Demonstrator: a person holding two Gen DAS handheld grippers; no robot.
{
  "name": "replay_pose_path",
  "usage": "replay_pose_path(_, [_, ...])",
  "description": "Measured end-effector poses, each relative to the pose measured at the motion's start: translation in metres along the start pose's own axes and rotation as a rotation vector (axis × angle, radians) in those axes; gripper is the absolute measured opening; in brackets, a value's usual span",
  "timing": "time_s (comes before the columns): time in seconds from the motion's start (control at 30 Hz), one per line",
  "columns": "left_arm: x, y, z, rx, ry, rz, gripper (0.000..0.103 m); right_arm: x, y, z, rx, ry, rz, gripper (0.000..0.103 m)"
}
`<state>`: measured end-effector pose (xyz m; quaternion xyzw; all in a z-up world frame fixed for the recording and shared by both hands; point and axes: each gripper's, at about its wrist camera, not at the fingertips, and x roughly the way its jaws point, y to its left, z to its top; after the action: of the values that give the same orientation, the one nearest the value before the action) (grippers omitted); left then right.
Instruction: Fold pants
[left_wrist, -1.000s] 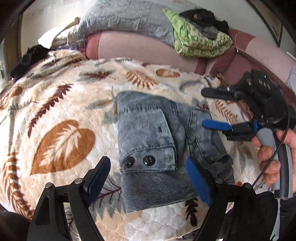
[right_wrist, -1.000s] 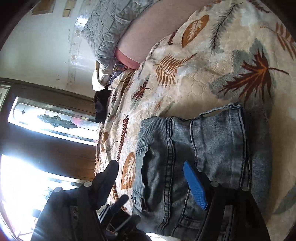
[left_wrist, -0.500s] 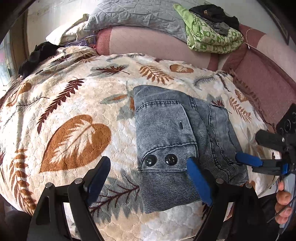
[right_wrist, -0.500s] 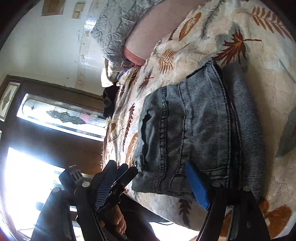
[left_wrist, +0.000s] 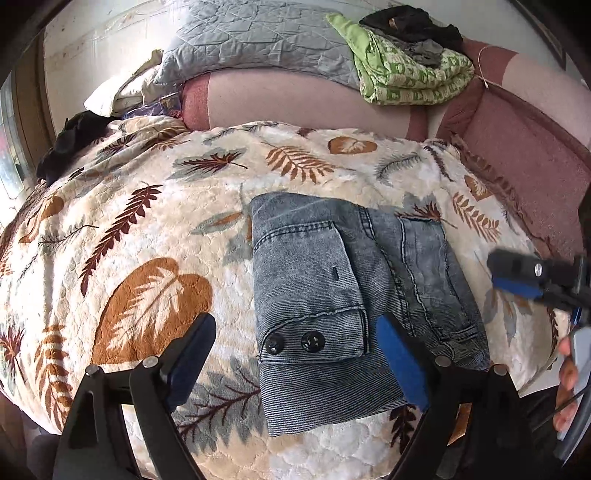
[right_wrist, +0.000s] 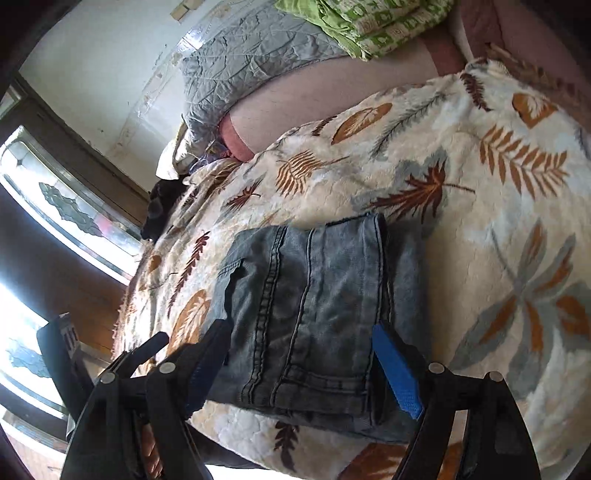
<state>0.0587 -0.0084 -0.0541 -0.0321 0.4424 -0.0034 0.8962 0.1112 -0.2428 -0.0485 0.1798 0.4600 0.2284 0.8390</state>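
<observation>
The grey-blue denim pants (left_wrist: 343, 291) lie folded into a compact rectangle on the leaf-print blanket (left_wrist: 147, 229), with two black buttons facing me. My left gripper (left_wrist: 295, 362) is open and empty, held just above the pants' near edge. My right gripper (right_wrist: 299, 369) is open and empty too, above the pants (right_wrist: 314, 302) at their side edge. In the left wrist view the right gripper (left_wrist: 517, 277) shows at the far right, off the pants. The left gripper (right_wrist: 110, 362) shows at the lower left in the right wrist view.
A grey quilted pillow (left_wrist: 258, 40) and a folded green blanket (left_wrist: 406, 70) with dark clothes on it lie on the pink sofa back (left_wrist: 295, 107). Dark clothing (left_wrist: 70, 140) lies at the far left. A bright window (right_wrist: 44, 229) stands beyond the blanket's edge.
Both grippers have pulled back from the folded pants, which lie still. The right gripper has moved toward the right edge of the left wrist view.
</observation>
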Motion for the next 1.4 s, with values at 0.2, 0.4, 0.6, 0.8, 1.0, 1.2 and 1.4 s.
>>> replay_pose_path(0.2, [0.033, -0.008, -0.021, 0.038, 0.106, 0.032, 0.089, 0.068, 0.038, 0.062, -0.268, 0.021, -0.371, 0.083])
replay_pose_path(0.4, [0.040, -0.004, -0.020, 0.022, 0.130, 0.002, 0.091, 0.134, 0.019, 0.047, -0.366, 0.171, -0.553, 0.097])
replay_pose_path(0.6, [0.021, 0.007, -0.016, -0.058, 0.080, -0.062, 0.091, 0.058, 0.018, 0.040, -0.262, 0.029, -0.386, 0.097])
replay_pose_path(0.8, [-0.013, -0.002, -0.016, -0.032, -0.001, -0.041, 0.091, -0.023, 0.022, -0.027, -0.223, -0.153, -0.273, 0.100])
replay_pose_path(1.0, [-0.036, -0.013, -0.019, 0.006, -0.028, -0.014, 0.091, -0.040, 0.026, -0.084, -0.204, -0.139, -0.276, 0.100])
replay_pose_path(1.2, [-0.053, -0.020, -0.024, 0.007, -0.063, 0.016, 0.091, -0.049, 0.037, -0.102, -0.237, -0.164, -0.290, 0.100])
replay_pose_path(1.4, [-0.062, -0.020, -0.031, 0.012, -0.073, 0.019, 0.091, -0.045, 0.048, -0.110, -0.276, -0.150, -0.308, 0.100])
